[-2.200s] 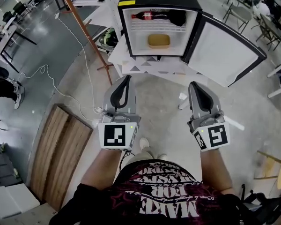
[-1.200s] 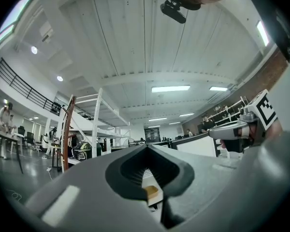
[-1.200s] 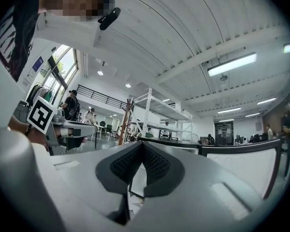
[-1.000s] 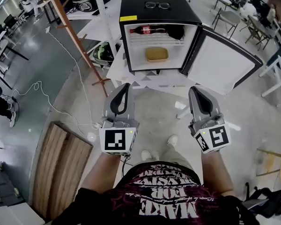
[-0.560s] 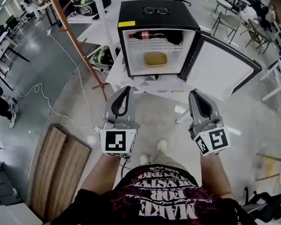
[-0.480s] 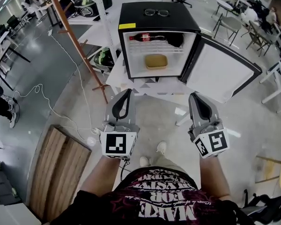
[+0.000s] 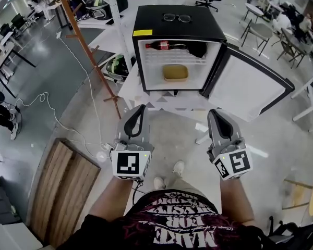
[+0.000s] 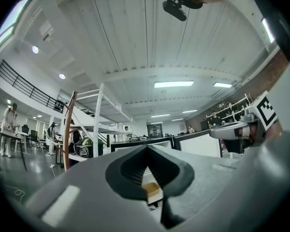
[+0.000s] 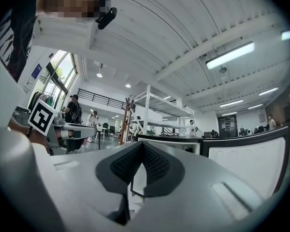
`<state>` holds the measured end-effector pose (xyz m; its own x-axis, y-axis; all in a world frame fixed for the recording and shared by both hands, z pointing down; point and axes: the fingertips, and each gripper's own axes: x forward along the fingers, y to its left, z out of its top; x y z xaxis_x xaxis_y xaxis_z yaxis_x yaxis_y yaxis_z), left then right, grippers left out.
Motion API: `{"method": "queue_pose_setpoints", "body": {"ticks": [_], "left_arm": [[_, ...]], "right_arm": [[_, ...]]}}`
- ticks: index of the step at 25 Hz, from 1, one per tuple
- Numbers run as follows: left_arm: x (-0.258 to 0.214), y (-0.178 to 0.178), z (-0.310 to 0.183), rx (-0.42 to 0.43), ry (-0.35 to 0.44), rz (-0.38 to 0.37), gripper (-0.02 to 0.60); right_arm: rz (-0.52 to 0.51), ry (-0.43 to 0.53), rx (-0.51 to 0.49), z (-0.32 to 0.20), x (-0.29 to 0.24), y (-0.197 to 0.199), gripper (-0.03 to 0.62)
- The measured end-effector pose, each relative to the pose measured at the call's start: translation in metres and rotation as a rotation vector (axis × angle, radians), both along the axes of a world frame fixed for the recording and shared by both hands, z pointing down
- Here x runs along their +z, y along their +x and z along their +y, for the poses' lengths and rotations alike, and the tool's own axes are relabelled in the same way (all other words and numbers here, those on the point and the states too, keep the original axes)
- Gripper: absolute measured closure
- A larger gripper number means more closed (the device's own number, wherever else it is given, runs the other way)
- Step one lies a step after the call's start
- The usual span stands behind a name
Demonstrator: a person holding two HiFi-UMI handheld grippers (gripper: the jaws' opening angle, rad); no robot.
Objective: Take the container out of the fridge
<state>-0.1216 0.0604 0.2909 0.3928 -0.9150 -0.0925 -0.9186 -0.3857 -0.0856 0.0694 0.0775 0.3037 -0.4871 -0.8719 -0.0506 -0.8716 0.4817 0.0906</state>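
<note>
A black mini fridge (image 7: 177,27) stands on a white table (image 7: 133,85), its door (image 7: 248,87) swung open to the right. Inside, a tan container (image 7: 176,72) sits on the lower shelf, and a cola bottle (image 7: 164,46) lies on the upper shelf. My left gripper (image 7: 142,108) and right gripper (image 7: 213,112) are held side by side short of the fridge, both shut and holding nothing. In the left gripper view the container (image 8: 150,191) shows through the hollow between the shut jaws of my left gripper (image 8: 146,148). In the right gripper view, my right gripper (image 9: 142,144) points at the fridge (image 9: 169,140).
Glasses (image 7: 177,17) lie on the fridge top. A slanted wooden pole (image 7: 88,51) stands at the left, with a green helmet (image 7: 117,64) behind it. A wooden board (image 7: 62,186) and a white cable (image 7: 41,100) lie on the floor. Chairs (image 7: 261,33) stand at the right.
The fridge sits a little lower and nearer in the view than before. Both grippers stay shut, side by side, and have shifted only slightly.
</note>
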Motion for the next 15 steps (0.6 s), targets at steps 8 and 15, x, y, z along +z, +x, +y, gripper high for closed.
{"method": "queue_pose_setpoints", "body": {"ticks": [8,15], "left_arm": [[0.001,0.001,-0.013,-0.004,0.003,-0.006,0.581],[0.006,0.003,-0.029,-0.009,-0.02,-0.006,0.581]], "right_arm": [[0.0,-0.003,-0.004,-0.014,-0.001,0.001,0.569],[0.007,-0.019,-0.009,-0.03,0.005,0.001,0.569]]}}
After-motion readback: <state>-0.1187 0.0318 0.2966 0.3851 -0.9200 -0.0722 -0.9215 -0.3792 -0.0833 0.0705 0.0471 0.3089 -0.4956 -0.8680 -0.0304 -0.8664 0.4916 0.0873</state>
